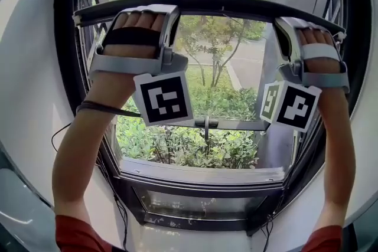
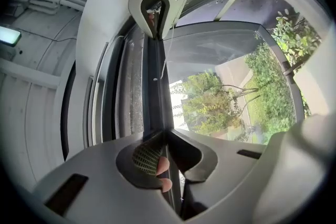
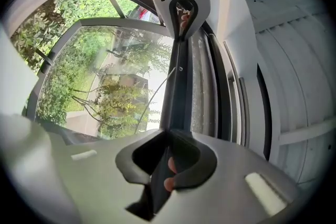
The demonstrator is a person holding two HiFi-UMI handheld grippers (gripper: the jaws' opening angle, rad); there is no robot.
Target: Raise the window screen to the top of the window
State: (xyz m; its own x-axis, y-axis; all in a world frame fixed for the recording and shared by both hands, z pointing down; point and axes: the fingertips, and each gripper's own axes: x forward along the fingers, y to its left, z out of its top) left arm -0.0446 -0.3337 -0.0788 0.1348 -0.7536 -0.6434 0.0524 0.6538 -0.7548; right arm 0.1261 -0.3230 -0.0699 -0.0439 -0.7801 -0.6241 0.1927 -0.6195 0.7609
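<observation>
The left hand-held gripper (image 2: 164, 139) is clamped on the dark screen bar (image 2: 156, 86) – the jaws are closed onto it near its left end. The bar spans the window frame (image 1: 201, 189) horizontally, high in the opening and just below the top rail. The right hand-held gripper (image 3: 169, 140) grips the same bar near its right end – jaws closed on it.
</observation>
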